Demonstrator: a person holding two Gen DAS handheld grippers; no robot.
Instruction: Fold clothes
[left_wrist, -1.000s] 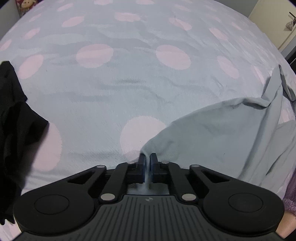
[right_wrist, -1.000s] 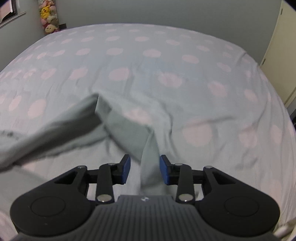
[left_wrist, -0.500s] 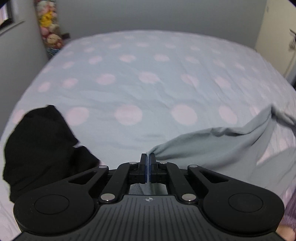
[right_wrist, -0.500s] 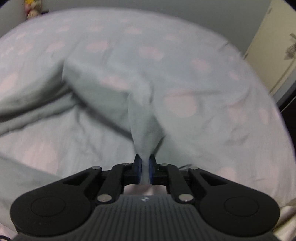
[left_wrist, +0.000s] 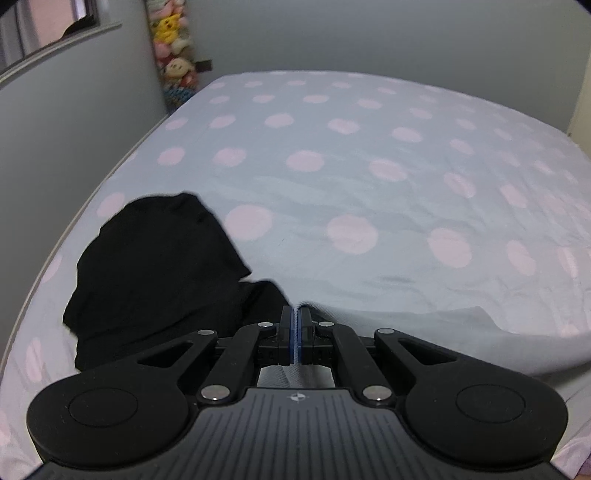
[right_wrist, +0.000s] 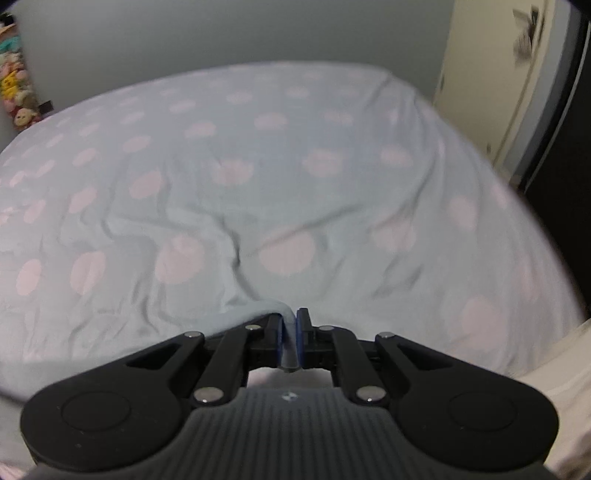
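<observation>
Both the left gripper and right gripper clamp the grey garment, mostly cut off below.

We find no readable text, labels, brands or nos. in either view. Only mark: a small round emblem, no letters, on the ribbed body of the left gripper and a blurred one at the same spot on the right gripper.
</observation>
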